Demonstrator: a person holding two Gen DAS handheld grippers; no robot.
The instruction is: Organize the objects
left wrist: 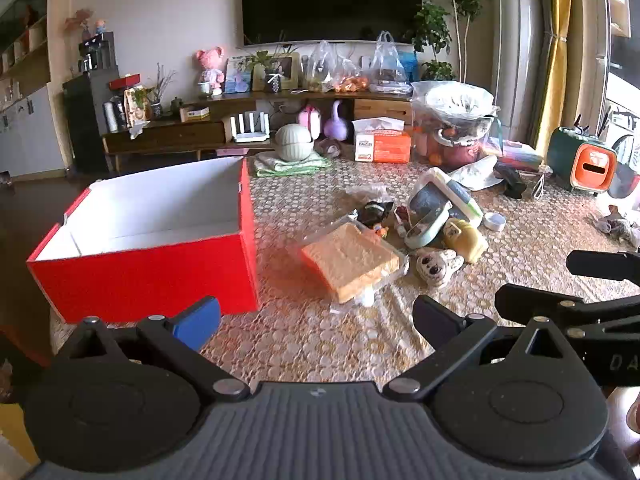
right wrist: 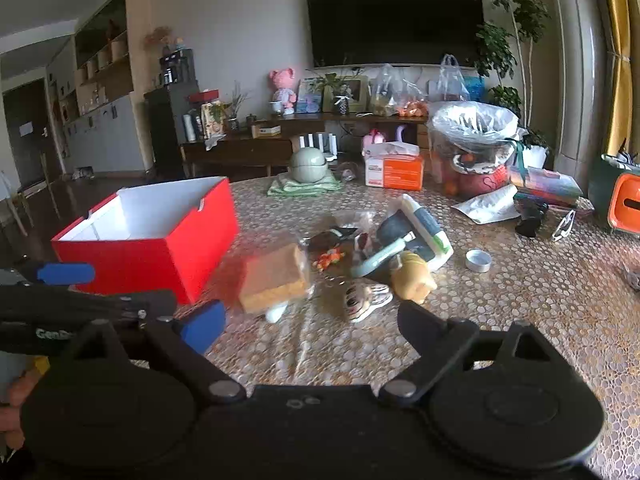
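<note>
Fingers (left wrist: pixel 200 320) of both grippers spread wide, holding nothing, above the table (left wrist: pixel 320 352) near the red box (left wrist: pixel 152 268).

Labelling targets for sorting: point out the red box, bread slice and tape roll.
red box (left wrist: pixel 152 276), left wrist view, front wall.
bread slice (left wrist: pixel 352 258), left wrist view, top face.
tape roll (right wrist: pixel 478 261), right wrist view, rim.

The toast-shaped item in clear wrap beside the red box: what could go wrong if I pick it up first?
1. The clear wrap on the toast-shaped item looks slippery, so open jaws may pinch film only.
2. The plush face lies close and might be dragged along.
3. The red box wall is tall, so the item may clip it.
</note>
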